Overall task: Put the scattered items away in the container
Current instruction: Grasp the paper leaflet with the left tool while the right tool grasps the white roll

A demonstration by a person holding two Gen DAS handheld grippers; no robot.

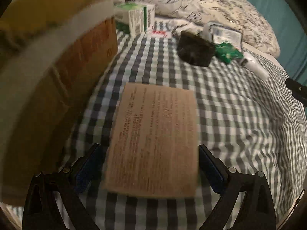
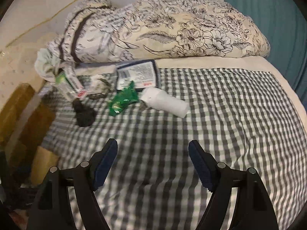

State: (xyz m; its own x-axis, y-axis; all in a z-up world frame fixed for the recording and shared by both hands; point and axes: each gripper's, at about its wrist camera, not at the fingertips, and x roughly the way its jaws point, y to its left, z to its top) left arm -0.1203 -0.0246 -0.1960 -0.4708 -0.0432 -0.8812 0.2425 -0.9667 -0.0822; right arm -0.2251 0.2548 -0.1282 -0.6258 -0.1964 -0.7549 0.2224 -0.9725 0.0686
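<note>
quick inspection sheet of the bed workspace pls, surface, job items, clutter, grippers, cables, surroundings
surface: grey and white checked bedsheet, wrinkled
job's things: flat brown printed cardboard packet lying on the sheet; brown cardboard box at the left edge; white and green carton; crumpled green foil wrapper; white roll on its side; black lump; blue-edged printed pouch
clutter: small red and white label by the carton
grippers: left hand-held gripper open, straddling the brown packet, pads not clearly pressing; right hand-held gripper open and empty above bare sheet
cables: nothing seen
surroundings: cream floral duvet bundled at the head; teal curtain
</note>
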